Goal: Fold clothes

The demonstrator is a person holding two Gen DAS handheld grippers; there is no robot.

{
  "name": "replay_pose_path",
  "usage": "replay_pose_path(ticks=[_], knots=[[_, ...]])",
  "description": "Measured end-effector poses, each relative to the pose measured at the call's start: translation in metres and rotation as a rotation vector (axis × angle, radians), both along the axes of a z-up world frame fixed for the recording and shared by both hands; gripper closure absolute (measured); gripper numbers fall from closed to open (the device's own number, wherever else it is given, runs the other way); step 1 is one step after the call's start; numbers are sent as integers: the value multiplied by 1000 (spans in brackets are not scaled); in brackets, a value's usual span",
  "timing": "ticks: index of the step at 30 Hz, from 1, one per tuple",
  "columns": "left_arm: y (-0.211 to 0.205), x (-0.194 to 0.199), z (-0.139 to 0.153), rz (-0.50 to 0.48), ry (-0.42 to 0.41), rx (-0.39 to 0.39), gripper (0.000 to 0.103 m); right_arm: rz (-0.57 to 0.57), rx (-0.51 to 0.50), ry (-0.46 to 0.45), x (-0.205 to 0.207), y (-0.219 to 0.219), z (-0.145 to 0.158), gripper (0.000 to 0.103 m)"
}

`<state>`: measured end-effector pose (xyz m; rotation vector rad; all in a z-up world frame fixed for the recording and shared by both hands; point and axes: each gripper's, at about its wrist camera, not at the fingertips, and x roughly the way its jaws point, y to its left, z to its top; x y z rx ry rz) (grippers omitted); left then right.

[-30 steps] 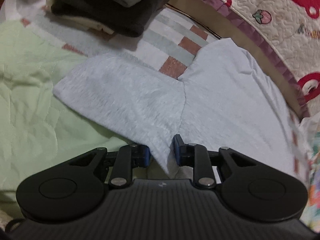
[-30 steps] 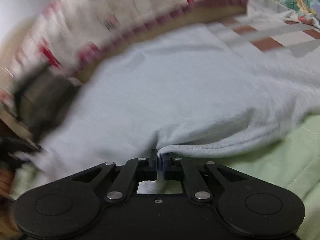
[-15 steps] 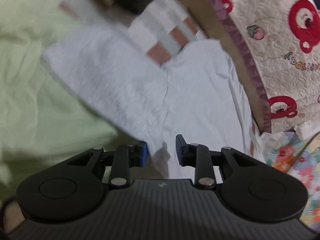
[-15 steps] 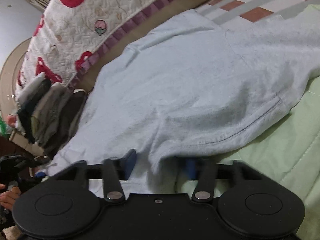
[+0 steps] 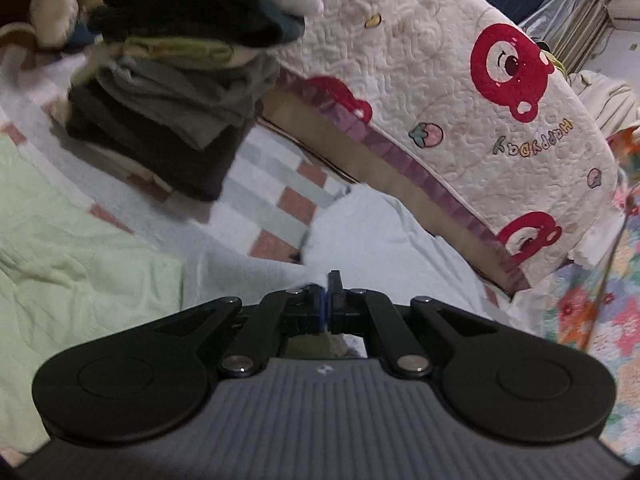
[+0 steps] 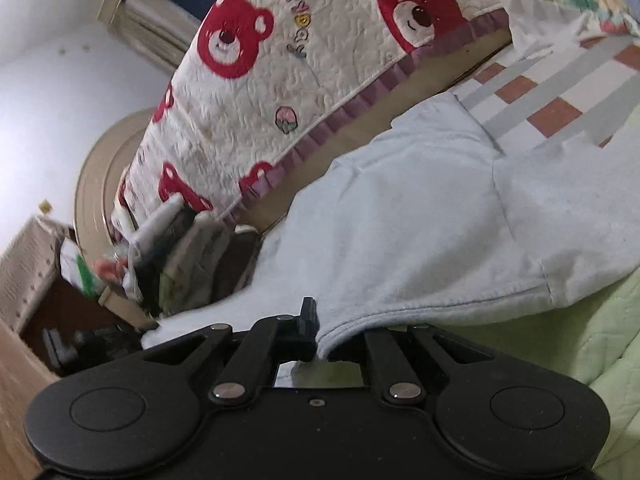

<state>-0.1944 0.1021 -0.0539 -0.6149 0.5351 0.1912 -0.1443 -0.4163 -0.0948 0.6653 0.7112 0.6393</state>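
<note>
A light blue garment [image 5: 380, 248] lies spread on the bed, seen larger in the right wrist view [image 6: 420, 220]. My left gripper [image 5: 326, 300] is shut, its blue pads pinching the garment's near edge, with a scrap of cloth showing behind the jaws. My right gripper [image 6: 322, 340] is closing on the garment's hem. The hem drapes over its right finger and hides it, while the left finger [image 6: 308, 316] stands against the cloth. Both pinched edges are lifted a little off the bed.
A tall stack of folded clothes [image 5: 172, 92] stands at the back left, also in the right wrist view [image 6: 192, 260]. A red-bear quilt [image 5: 460, 80] covers the headboard. Green bedspread [image 5: 72, 248] lies left, striped sheet [image 5: 272, 184] behind. A woven box [image 6: 28, 264] sits beyond the bed.
The left gripper's jaws, apart around the garment's corner before, have shut on it. The right gripper opened wide, then closed on the hem again. Both views have tilted upward as the grippers rose.
</note>
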Motion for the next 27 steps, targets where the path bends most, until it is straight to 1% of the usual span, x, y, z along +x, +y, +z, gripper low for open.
replay_pose_path(ticks=[2,3,4,6,7,8,9,10,12,14,15,16,17,18,19,20,21,22,24,25,26,27], knots=[[-2,-15,11,14,-7,40,103,31,36,-29,-5,2,8,97],[-3,-23,17,22,-12,59,103,51,31,-49,-8,3,14,97],[-4,-30,21,28,-4,68,103,72,-15,-69,-13,5,19,97],[-5,-32,12,38,80,46,103,92,-148,-88,-19,15,24,97],[-6,-32,7,42,127,33,103,90,-164,-75,-19,16,20,97],[-6,-32,2,47,174,19,103,76,-156,-47,-18,14,11,97],[-9,-31,-5,45,215,22,103,64,-148,-9,-16,13,3,97],[-11,-30,-10,32,235,27,103,60,-148,30,-15,13,-6,97],[-10,-31,-19,9,254,26,103,53,-186,70,-17,17,-19,97],[2,-33,-29,22,264,1,103,63,-208,132,-19,22,-31,97],[10,-33,-37,22,278,-20,102,66,-213,166,-19,23,-35,93],[17,-33,-46,25,298,-56,102,65,-218,200,-18,23,-38,85],[25,-32,-56,26,323,-108,101,62,-220,228,-17,23,-39,79],[28,-30,-65,10,358,-170,95,58,-221,251,-16,22,-39,57],[30,-26,-73,-13,397,-235,86,52,-220,262,-15,22,-37,47],[29,-23,-77,-56,395,-282,84,41,-222,261,-16,22,-34,47],[23,-21,-74,-90,384,-262,80,29,-228,258,-16,21,-30,47],[16,-19,-70,-117,377,-217,78,15,-235,250,-16,21,-24,47],[0,-15,-58,-150,372,-76,74,-7,-247,229,-13,20,-9,47],[-4,-15,-52,-159,361,-42,73,-13,-252,215,-10,20,-1,47],[-6,-14,-46,-171,344,-37,73,-16,-258,198,-5,21,8,47],[-6,-13,-40,-192,325,-48,73,-14,-266,177,1,22,19,47]])
